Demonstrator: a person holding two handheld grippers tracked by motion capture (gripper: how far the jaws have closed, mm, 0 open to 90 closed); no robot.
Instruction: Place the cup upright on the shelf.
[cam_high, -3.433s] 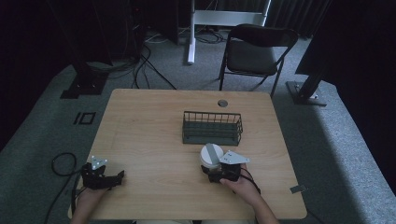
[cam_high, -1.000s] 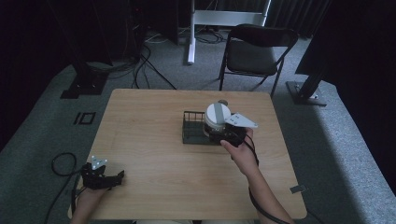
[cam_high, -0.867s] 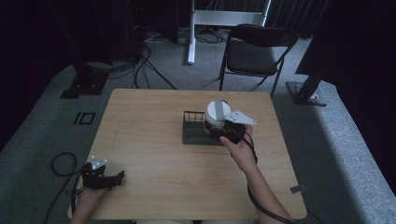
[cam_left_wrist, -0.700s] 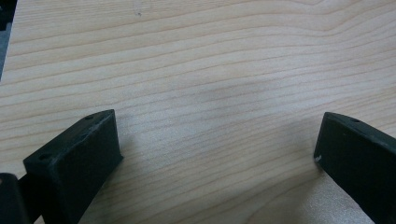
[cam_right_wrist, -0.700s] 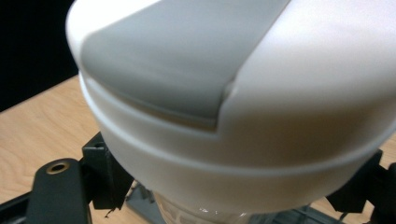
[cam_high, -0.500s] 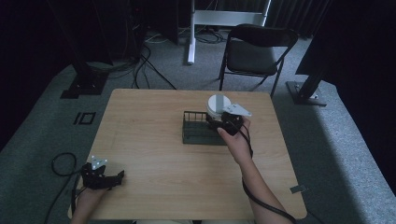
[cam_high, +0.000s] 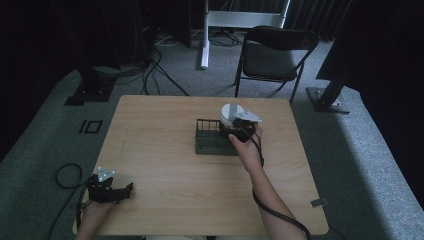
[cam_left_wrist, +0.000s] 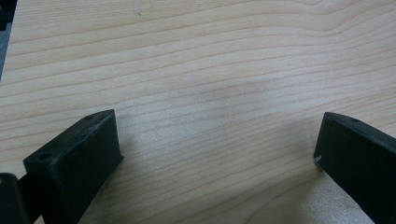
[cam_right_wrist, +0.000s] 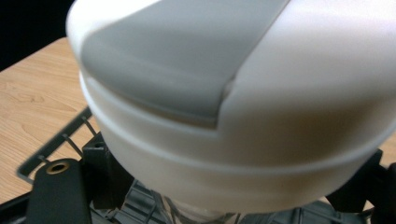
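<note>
A white lidded container (cam_high: 231, 114) with a grey flap on its cap is held upright in my right gripper (cam_high: 235, 129), which is shut on it. It hangs at the right end of the dark wire basket (cam_high: 207, 142). In the right gripper view the white cap (cam_right_wrist: 233, 93) looms close, and a clear body runs down between the black fingers (cam_right_wrist: 105, 177) toward the basket's wires (cam_right_wrist: 60, 144). Whether it touches the basket floor I cannot tell. My left gripper (cam_high: 125, 190) rests open at the table's near left corner, with bare wood between its jaws (cam_left_wrist: 217, 140).
The wooden table (cam_high: 160, 200) has a small round grommet hidden behind the container. A folding chair (cam_high: 272, 55) stands beyond the far edge. Cables lie on the floor at the left, and a cable trails from the left gripper.
My right gripper has carried the white container from the near middle of the table away to the basket's right end, then slightly farther and lower. The left gripper has stayed still.
</note>
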